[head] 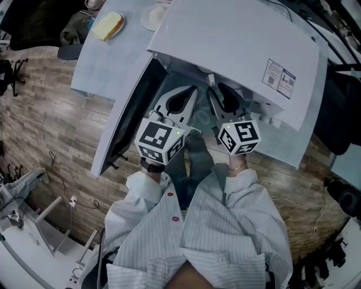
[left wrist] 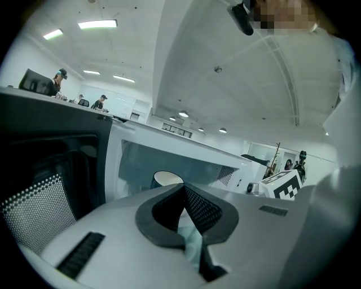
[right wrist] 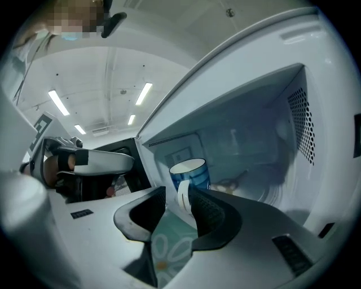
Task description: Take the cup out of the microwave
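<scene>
A blue cup (right wrist: 192, 172) with a white inside and a white handle stands upright inside the open white microwave (head: 237, 45). My right gripper (right wrist: 177, 195) is open and level with the cup. The cup's handle lies between its jaws, close against the right pad. My left gripper (left wrist: 183, 187) is shut with nothing in it, and sits at the oven's mouth to the left of the cup. Only the cup's white rim (left wrist: 168, 178) shows past it. In the head view both the left gripper (head: 181, 103) and the right gripper (head: 225, 100) reach under the microwave's top, which hides the cup.
The microwave door (head: 130, 113) hangs open to the left, close beside my left gripper. On the white table (head: 107, 62) behind are a yellow block on a plate (head: 108, 25) and a white dish (head: 153, 17). A teal flower-patterned surface (right wrist: 169, 248) lies under the right jaws.
</scene>
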The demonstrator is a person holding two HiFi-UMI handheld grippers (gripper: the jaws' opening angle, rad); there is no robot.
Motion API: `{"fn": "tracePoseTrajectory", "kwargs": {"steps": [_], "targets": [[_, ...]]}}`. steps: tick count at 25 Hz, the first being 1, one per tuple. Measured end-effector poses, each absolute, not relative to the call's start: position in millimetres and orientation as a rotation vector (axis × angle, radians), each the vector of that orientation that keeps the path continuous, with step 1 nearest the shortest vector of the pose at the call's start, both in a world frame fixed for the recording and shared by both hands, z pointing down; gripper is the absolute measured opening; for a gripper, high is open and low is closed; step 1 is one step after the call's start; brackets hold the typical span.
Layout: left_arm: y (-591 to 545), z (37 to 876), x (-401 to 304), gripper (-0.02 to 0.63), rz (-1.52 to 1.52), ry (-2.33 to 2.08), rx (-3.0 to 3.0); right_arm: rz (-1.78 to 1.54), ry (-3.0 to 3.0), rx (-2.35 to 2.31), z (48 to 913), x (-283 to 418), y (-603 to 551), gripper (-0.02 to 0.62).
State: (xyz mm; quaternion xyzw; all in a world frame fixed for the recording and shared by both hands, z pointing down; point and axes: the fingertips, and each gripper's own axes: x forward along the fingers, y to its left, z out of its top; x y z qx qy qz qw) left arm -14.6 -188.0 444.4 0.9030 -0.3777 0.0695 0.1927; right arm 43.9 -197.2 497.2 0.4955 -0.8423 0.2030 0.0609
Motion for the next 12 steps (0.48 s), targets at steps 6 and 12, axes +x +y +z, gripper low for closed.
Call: {"fn": "tracePoseTrajectory", "kwargs": {"steps": [6,12], "targets": [[-188,446,-18,0.009,0.206,-1.062,2.531,0.617,-2.564,1.474,502,39,-207,0.19],[-189,446,-26,0.009,0.204,-1.082,2.518,0.639,-2.546,1.451,515,34,-216,0.19]]}}
